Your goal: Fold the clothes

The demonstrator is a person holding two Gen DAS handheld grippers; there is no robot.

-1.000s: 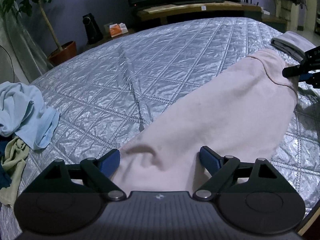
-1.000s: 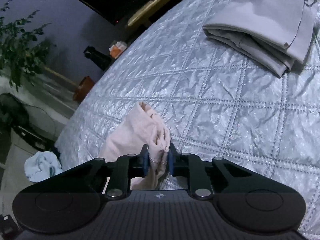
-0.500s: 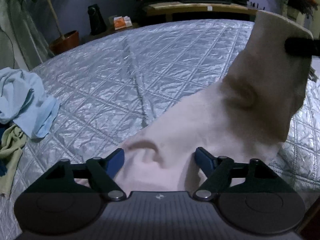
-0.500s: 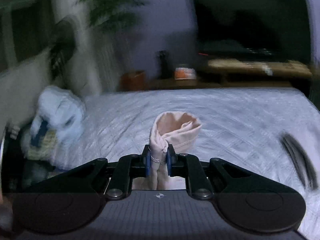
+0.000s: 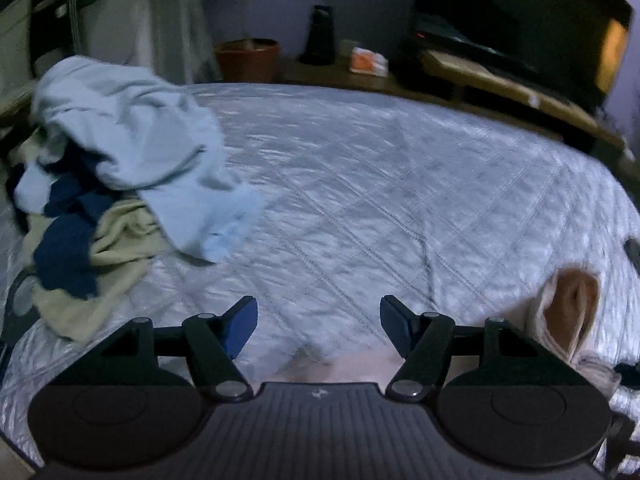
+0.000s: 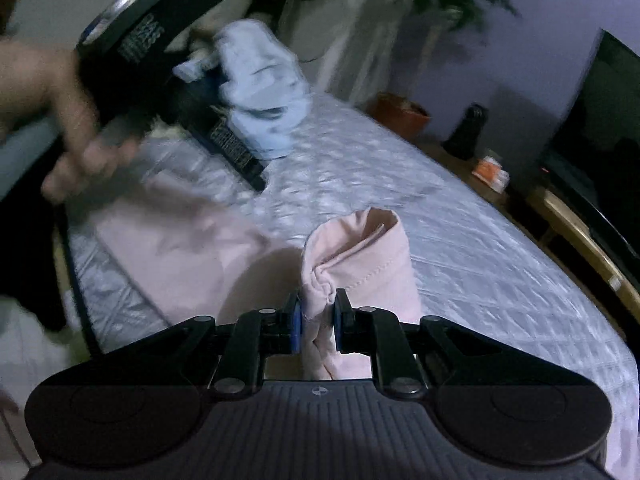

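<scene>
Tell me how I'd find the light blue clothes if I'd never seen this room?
Start at the big bed with the shiny quilted silver cover. At its left edge in the left wrist view sits a messy pile of laundry. The light blue garment lies crumpled on top, paler than the navy piece and the yellowish-green piece under it.

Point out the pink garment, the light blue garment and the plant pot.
pink garment (image 6: pixel 360 256): right wrist view, bunched end above the pads.
light blue garment (image 5: pixel 132 128): left wrist view, top of the pile.
plant pot (image 5: pixel 247 60): left wrist view, front wall.
</scene>
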